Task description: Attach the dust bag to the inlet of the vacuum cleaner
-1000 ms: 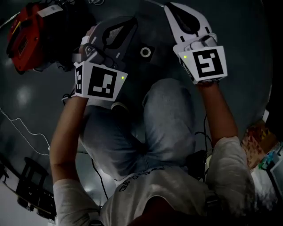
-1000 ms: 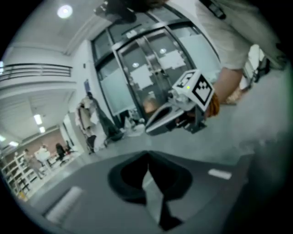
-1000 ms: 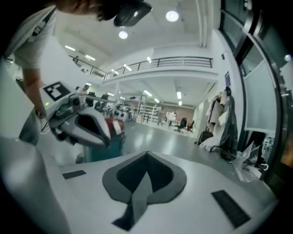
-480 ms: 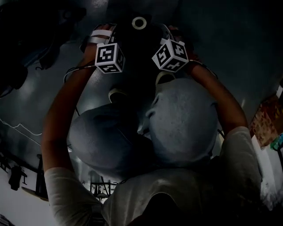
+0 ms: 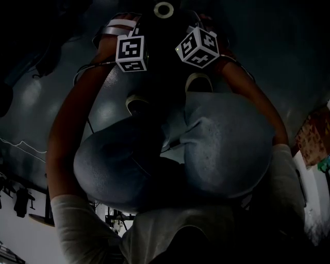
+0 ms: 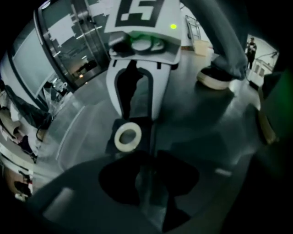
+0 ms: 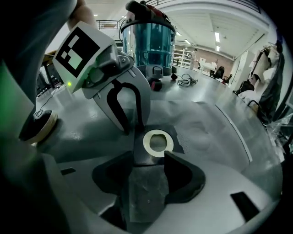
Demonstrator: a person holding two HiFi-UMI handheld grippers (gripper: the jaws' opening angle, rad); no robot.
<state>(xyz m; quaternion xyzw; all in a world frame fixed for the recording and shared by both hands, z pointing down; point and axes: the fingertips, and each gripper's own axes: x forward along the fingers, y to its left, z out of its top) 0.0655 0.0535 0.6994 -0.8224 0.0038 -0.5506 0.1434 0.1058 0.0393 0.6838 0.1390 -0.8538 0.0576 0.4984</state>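
The dust bag lies flat on the grey floor, a grey sack with a black card and a white ring collar. My right gripper stands open at the bag's near edge. Its jaws have just been opening, and grey fabric lies between them. Opposite, my left gripper straddles the card edge. Its jaws have just been closing, and a gap still shows. In the dark head view only the two marker cubes stand out. The vacuum cleaner, a blue drum with a red top, stands far behind.
The person crouches over the bag, knees filling the head view, and the shoes stand close behind the grippers. A coiled hose lies near the vacuum. A glass partition stands at the left.
Both grippers have dropped from in front of the head camera to the bag on the floor. The person has crouched, and the red vacuum has left the head view.
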